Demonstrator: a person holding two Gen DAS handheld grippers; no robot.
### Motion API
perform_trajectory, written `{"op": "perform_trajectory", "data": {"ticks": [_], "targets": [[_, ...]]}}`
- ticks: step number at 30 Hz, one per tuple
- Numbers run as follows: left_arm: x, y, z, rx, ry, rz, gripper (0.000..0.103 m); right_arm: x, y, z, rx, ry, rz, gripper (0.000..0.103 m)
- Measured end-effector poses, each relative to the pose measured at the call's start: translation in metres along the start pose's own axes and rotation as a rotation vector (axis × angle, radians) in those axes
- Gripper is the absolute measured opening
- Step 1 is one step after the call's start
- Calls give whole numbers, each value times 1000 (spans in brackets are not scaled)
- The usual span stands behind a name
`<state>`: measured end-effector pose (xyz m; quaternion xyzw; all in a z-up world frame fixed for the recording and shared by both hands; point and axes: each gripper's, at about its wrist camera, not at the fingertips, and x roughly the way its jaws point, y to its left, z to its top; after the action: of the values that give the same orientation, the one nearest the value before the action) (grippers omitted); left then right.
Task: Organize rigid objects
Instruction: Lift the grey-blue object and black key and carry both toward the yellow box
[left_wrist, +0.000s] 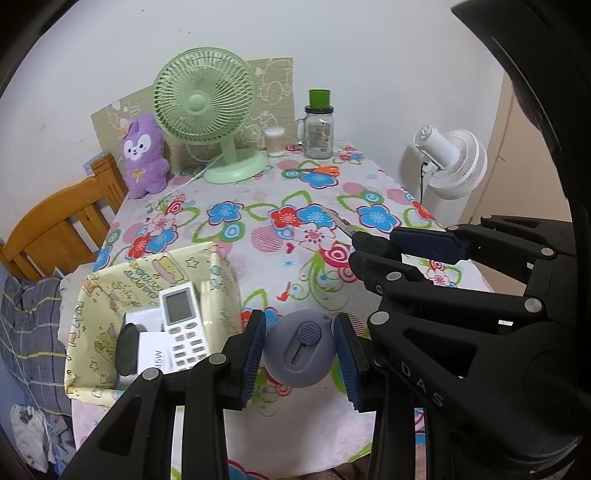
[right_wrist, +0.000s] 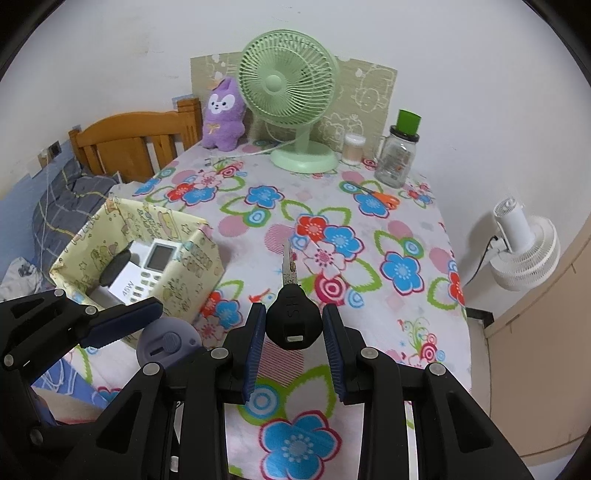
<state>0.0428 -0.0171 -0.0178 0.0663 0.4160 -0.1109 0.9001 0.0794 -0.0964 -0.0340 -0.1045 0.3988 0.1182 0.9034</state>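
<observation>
Risk sits left: your left gripper (left_wrist: 300, 354) pinches the round puck (left_wrist: 301, 349) only at its curved sides, so it may squirt out before reaching the box (left_wrist: 155, 266). Your right gripper (right_wrist: 293, 325) brackets the key (right_wrist: 292, 317); contact unclear.

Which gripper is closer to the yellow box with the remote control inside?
Left. The left gripper, holding a round grey gadget, is right beside the yellow box. The right gripper, around a black key, sits further right, beyond the left one.
</observation>
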Motion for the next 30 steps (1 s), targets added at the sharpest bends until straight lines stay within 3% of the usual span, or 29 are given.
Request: {"op": "perform_trajectory", "data": {"ticks": [30], "targets": [[13, 110, -3, -111, 24, 84, 39, 53, 94, 59, -79, 38, 154, 34]]}}
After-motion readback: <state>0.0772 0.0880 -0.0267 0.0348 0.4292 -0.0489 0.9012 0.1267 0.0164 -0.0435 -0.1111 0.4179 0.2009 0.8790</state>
